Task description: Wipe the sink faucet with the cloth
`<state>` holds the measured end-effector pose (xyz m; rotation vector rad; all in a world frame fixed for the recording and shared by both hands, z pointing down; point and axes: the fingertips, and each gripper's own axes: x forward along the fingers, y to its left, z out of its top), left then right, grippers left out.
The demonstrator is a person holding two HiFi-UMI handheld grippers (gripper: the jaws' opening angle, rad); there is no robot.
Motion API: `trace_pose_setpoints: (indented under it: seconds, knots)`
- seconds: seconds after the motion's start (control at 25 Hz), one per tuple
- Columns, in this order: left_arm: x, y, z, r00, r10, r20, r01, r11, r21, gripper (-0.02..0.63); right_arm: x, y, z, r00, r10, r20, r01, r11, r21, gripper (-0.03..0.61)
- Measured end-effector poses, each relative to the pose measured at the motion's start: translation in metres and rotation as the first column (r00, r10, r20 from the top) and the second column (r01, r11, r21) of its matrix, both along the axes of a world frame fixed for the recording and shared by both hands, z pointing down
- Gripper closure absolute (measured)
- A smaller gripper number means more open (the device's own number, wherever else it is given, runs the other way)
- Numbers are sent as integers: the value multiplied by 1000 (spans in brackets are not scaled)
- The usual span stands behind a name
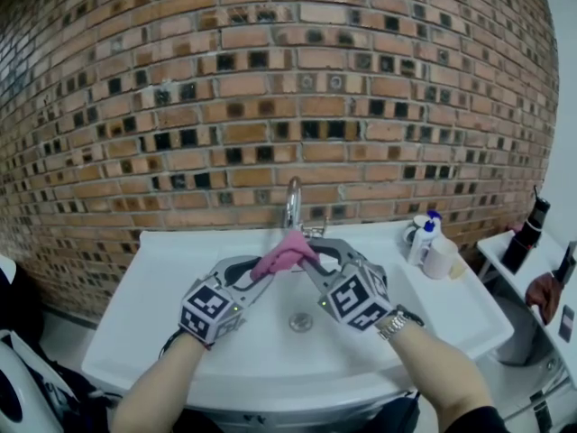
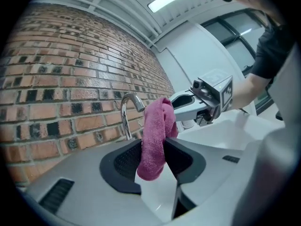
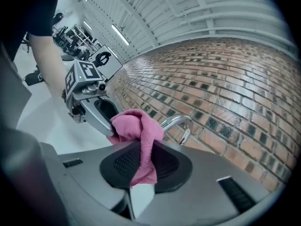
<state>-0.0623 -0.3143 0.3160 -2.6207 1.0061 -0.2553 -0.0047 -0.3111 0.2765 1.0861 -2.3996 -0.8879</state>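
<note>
I read this as a handover before any wiping. The pink terry cloth (image 1: 284, 253) hangs over the white ceramic sink (image 1: 171, 269), just in front of the curved chrome faucet (image 1: 292, 201) at its back edge. My right gripper (image 3: 143, 161) pinches the cloth tight. My left gripper (image 2: 153, 159) stands half spread around it, seemingly slack. Next I'd draw the left clear and press the cloth onto the spout.

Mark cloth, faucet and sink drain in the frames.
cloth (image 1: 281, 256): head view, middle of the pink bunch.
faucet (image 1: 291, 204): head view, upright part of the chrome spout.
sink drain (image 1: 301, 322): head view, centre of the metal ring.
</note>
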Motion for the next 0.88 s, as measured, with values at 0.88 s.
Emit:
trace_pose_setpoints:
  seconds: [0.88]
  knots:
    - [-7, 1, 25, 1000, -3, -24, 1, 998, -69, 463, 12, -34, -85, 951, 122, 285, -150, 985, 79, 515]
